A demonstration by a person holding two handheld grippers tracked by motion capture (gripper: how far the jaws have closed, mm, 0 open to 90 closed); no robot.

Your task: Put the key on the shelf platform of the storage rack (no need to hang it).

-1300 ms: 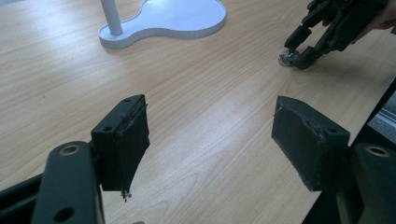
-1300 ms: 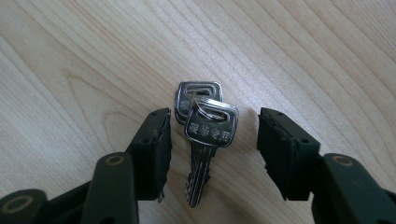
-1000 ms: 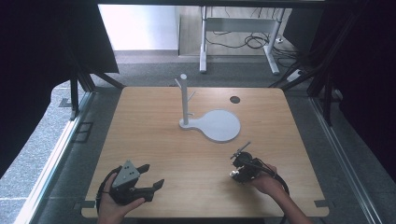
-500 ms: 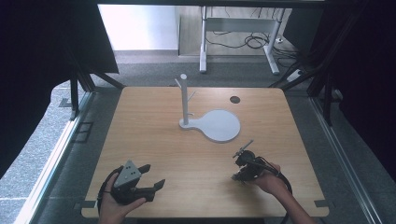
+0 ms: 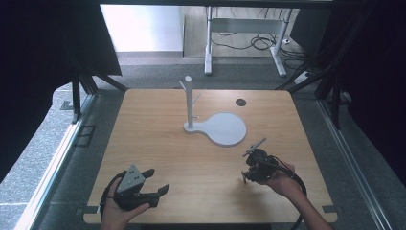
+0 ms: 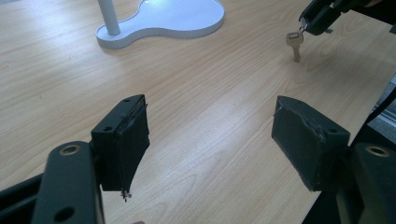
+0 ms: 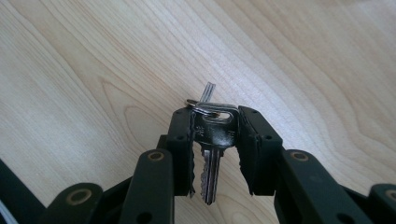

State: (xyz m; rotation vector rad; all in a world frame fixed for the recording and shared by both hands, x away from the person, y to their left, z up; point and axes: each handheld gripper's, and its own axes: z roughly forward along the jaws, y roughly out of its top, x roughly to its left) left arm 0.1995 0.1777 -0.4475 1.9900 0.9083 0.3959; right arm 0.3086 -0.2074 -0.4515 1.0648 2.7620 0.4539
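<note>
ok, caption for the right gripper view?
Right gripper jaws clamped on a silver key above the wooden table.

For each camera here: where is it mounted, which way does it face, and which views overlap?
High view: above the person's side, facing forward and down on the table; both hands show.
Left gripper view: on the open left gripper, facing across the table to the white stand.
Right gripper view: on the right gripper, facing down, shut on the key.
Shared: high and left gripper views both show the stand.
</note>
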